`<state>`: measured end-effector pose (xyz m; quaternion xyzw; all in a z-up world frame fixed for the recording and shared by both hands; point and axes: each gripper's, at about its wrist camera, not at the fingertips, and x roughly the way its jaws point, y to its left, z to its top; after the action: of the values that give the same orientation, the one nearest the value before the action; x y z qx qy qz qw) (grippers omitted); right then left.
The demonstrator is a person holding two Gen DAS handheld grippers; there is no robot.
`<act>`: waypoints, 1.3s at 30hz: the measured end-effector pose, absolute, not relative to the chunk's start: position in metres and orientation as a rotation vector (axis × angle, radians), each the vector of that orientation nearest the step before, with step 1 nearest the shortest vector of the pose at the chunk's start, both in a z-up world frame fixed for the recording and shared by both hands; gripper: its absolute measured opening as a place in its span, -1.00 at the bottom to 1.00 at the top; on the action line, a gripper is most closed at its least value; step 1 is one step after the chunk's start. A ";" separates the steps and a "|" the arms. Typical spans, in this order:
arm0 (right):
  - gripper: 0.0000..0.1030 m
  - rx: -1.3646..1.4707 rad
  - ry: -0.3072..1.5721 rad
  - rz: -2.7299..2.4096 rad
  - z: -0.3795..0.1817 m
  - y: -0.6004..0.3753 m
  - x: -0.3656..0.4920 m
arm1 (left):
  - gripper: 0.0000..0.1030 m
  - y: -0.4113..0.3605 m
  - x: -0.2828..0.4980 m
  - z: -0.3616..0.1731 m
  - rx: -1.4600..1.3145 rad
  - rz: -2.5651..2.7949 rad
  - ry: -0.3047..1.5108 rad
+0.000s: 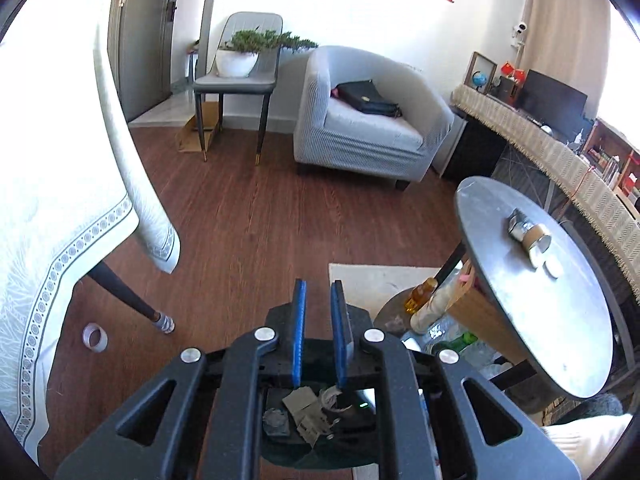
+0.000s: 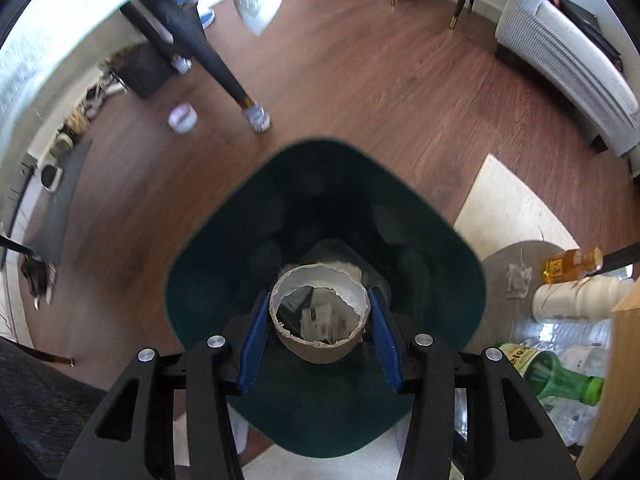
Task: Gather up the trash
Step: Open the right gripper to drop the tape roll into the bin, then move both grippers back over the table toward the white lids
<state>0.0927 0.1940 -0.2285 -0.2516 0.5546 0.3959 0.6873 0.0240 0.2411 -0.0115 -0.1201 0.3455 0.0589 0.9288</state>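
My right gripper [image 2: 319, 294] is shut on a torn brown cardboard tube [image 2: 320, 334] and holds it over the mouth of a dark green bin [image 2: 224, 248]. Paper scraps [image 2: 320, 316] show through the tube, lying inside the bin. My left gripper [image 1: 318, 288] is empty, its blue pads a small gap apart, above the same bin; scraps [image 1: 308, 412] show beneath it. More trash, a cardboard roll with foil and white lids [image 1: 532, 236], lies on the round grey side table [image 1: 560, 340] to the right.
A tape roll [image 1: 95, 337] lies on the wood floor by the cloth-covered table's leg [image 1: 124, 294]. Bottles [image 2: 560, 376] and a white jug [image 2: 576, 298] sit under the side table. A grey armchair [image 1: 360, 128] and a chair [image 1: 236, 80] stand beyond.
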 end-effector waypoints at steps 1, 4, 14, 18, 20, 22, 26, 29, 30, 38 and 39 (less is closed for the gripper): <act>-0.03 -0.583 1.237 0.883 -0.234 0.194 0.091 | -0.73 0.240 0.023 -0.009 -0.245 0.118 0.702; -0.03 -0.599 1.255 0.881 -0.247 0.192 0.090 | -0.73 0.235 0.023 -0.001 -0.239 0.112 0.684; 0.22 -0.597 1.302 0.905 -0.263 0.184 0.090 | -0.73 0.223 0.021 0.018 -0.235 0.098 0.636; 0.22 -0.570 1.256 0.944 -0.240 0.183 0.085 | -0.73 0.219 0.022 0.026 -0.235 0.096 0.612; 0.14 -0.549 1.227 0.964 -0.225 0.182 0.082 | -0.73 0.218 0.023 0.031 -0.235 0.091 0.599; 0.07 -0.529 1.199 0.983 -0.209 0.181 0.079 | -0.73 0.217 0.022 0.035 -0.237 0.095 0.580; -0.10 -0.475 1.149 1.028 -0.171 0.175 0.074 | -0.73 0.216 0.021 0.043 -0.250 0.108 0.544; -0.19 -0.446 1.090 1.058 -0.140 0.170 0.068 | -0.73 0.215 0.021 0.051 -0.260 0.111 0.510; -0.21 -0.436 1.066 1.064 -0.128 0.167 0.066 | -0.73 0.214 0.021 0.053 -0.261 0.109 0.503; -0.42 -0.357 0.896 1.037 -0.049 0.124 0.073 | -0.47 0.200 0.028 0.064 -0.270 0.097 0.465; -0.42 -0.347 0.883 1.024 -0.043 0.117 0.076 | -0.40 0.197 0.030 0.064 -0.275 0.092 0.463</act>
<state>0.0762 0.1174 -0.0427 -0.1598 0.4064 0.4716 0.7661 0.0296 0.1972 0.0640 -0.1356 0.2287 0.0453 0.9629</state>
